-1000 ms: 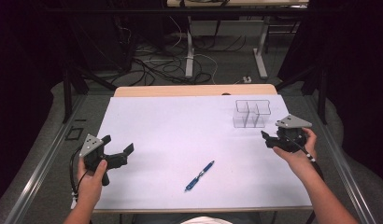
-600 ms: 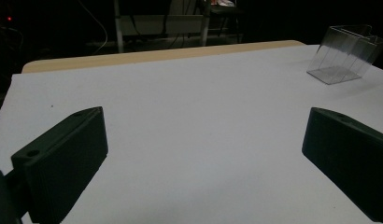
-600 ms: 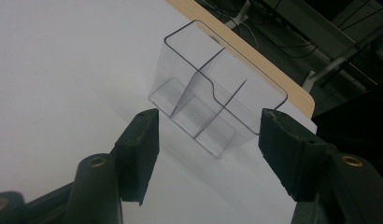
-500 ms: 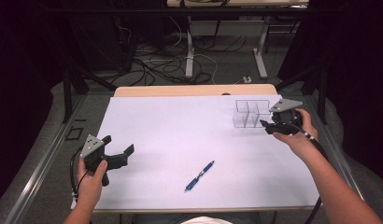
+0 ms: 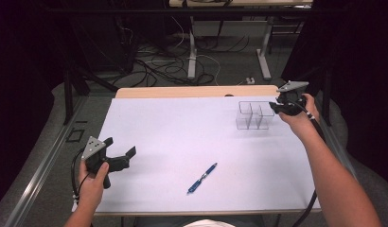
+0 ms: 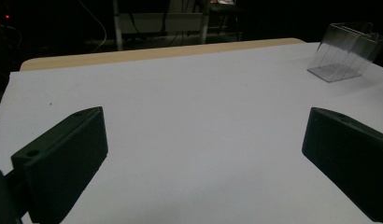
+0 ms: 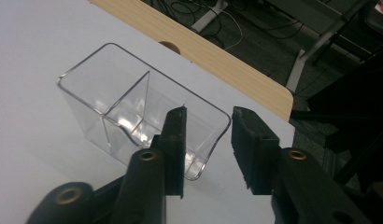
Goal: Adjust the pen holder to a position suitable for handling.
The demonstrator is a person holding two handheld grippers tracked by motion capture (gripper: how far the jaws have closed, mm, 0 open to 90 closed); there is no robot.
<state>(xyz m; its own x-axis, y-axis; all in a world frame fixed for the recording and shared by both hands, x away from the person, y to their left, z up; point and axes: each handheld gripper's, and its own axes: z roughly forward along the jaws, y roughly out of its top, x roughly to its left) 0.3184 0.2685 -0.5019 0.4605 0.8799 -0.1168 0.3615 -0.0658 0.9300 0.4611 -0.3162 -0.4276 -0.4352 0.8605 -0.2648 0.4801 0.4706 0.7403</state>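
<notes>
Right gripper (image 7: 206, 140), jaws just closing and straddling the near end wall of the clear divided box (image 5: 255, 115) at the table's far right, not visibly pinching; left gripper (image 5: 122, 158) agape.

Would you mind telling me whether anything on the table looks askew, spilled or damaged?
Nothing stands out. The clear box stands upright on the white sheet, empty and whole as far as shows. The pen lies flat, apart from it, near the front edge.
</notes>
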